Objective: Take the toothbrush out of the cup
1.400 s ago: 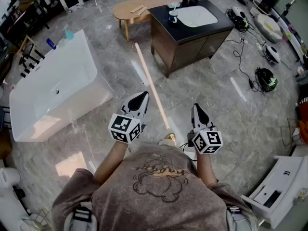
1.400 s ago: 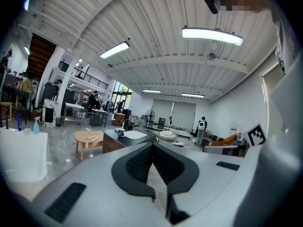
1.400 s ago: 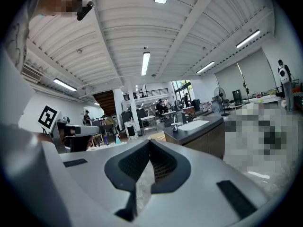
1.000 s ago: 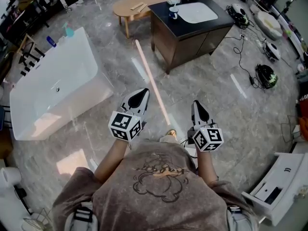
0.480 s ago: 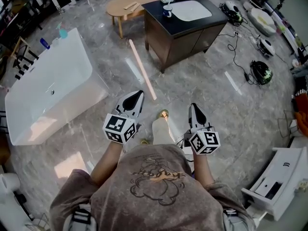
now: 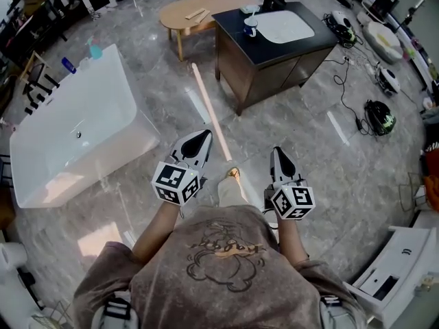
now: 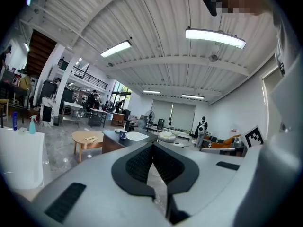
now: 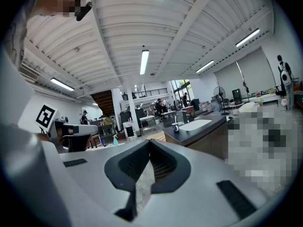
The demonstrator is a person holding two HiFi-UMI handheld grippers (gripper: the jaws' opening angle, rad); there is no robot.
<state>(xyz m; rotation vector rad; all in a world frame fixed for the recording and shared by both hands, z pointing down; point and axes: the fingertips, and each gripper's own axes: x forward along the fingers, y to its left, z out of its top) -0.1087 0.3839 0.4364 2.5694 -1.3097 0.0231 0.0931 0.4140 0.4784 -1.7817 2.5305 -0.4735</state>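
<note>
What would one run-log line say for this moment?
left gripper: shut, empty | right gripper: shut, empty | cup: on vanity counter, far ahead, untouched

A small dark cup (image 6: 250, 26) with a pale rim stands upright on a dark tabletop (image 6: 274, 50), in the upper middle of the head view. It sits at the tabletop's left end, just beside the white oval basin (image 6: 288, 25). The toothbrush is too small to make out at this distance, so its position cannot be told.
</note>
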